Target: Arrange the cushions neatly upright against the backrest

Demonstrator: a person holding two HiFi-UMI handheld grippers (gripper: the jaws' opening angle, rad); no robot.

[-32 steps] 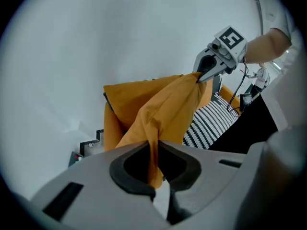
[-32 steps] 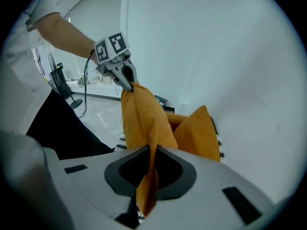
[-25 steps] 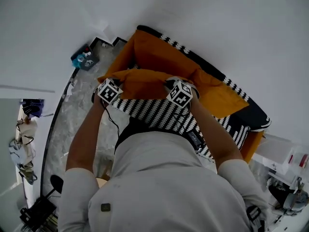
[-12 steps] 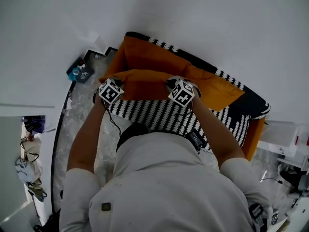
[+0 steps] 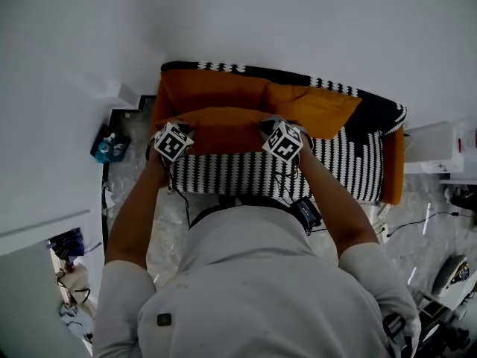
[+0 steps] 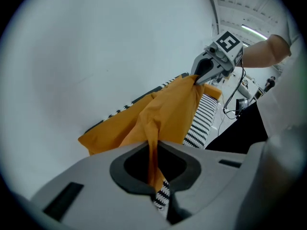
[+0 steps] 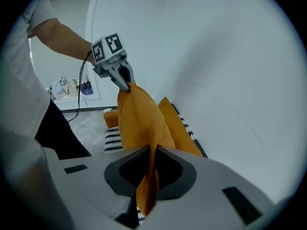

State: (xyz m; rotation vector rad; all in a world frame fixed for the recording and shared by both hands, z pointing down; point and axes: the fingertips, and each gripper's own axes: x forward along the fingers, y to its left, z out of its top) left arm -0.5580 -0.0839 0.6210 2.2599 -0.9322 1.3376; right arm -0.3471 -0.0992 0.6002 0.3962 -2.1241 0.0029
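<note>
A black-and-white sofa (image 5: 350, 171) stands at the far wall; an orange cushion (image 5: 220, 127) is stretched over its left seat; a second cushion (image 5: 314, 107) lies far right by the backrest; the left gripper (image 6: 154, 172) and right gripper (image 7: 148, 176) each pinch one cushion corner.

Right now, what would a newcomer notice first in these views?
The orange cushion stretched between both grippers: the left gripper and the right gripper are each shut on one end of it, holding it over the sofa. Below it, the black-and-white seat stands out, and a second cushion leans at the backrest to the right.
</note>
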